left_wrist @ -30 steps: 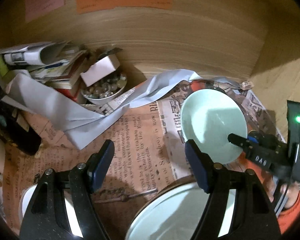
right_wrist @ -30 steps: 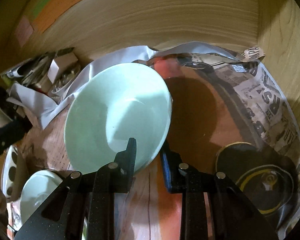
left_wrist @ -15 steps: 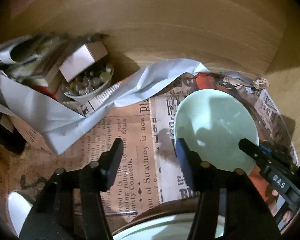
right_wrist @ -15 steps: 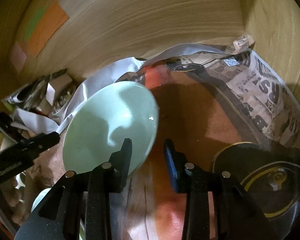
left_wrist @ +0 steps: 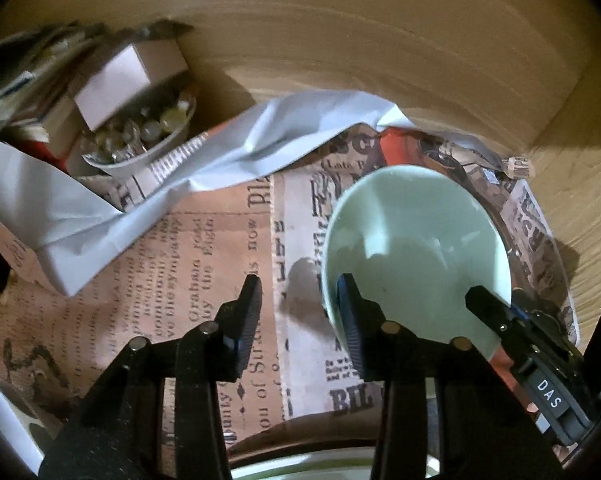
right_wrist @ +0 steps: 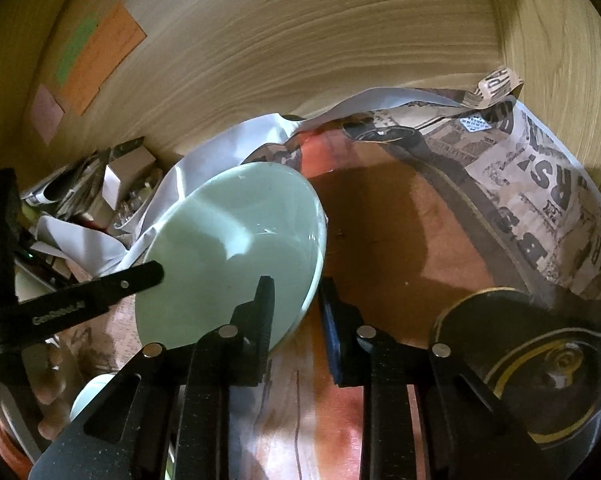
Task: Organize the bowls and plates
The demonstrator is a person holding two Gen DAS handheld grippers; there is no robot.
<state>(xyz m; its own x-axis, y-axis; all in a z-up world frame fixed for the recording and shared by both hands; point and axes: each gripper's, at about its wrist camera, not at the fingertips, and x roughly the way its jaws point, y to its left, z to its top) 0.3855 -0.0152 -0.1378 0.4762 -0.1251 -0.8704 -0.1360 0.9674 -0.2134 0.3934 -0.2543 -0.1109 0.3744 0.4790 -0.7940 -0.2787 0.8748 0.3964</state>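
Note:
A pale green bowl (left_wrist: 416,248) sits tilted on newspaper inside a wooden compartment. My right gripper (right_wrist: 296,312) is shut on its near rim (right_wrist: 314,280), one finger inside the bowl and one outside. My left gripper (left_wrist: 296,316) straddles the bowl's left rim; its jaws are closing. Its right finger (left_wrist: 350,320) is inside the bowl and its left finger (left_wrist: 246,320) stands well outside, off the wall. In the left wrist view the right gripper's finger (left_wrist: 496,312) shows at the bowl's near right. The right wrist view shows a left finger (right_wrist: 136,278) lying across the bowl.
A pale plate (left_wrist: 300,466) lies just under my left gripper, and a white dish (left_wrist: 4,420) is at the lower left. A small bowl of glass beads (left_wrist: 140,140), a white box (left_wrist: 124,76) and crumpled paper (left_wrist: 240,152) fill the back left. A black disc (right_wrist: 540,372) lies right.
My left gripper came forward and down to the bowl, and its jaws narrowed until one finger stood inside the rim. The right gripper's jaws loosened briefly, then shut on the rim again.

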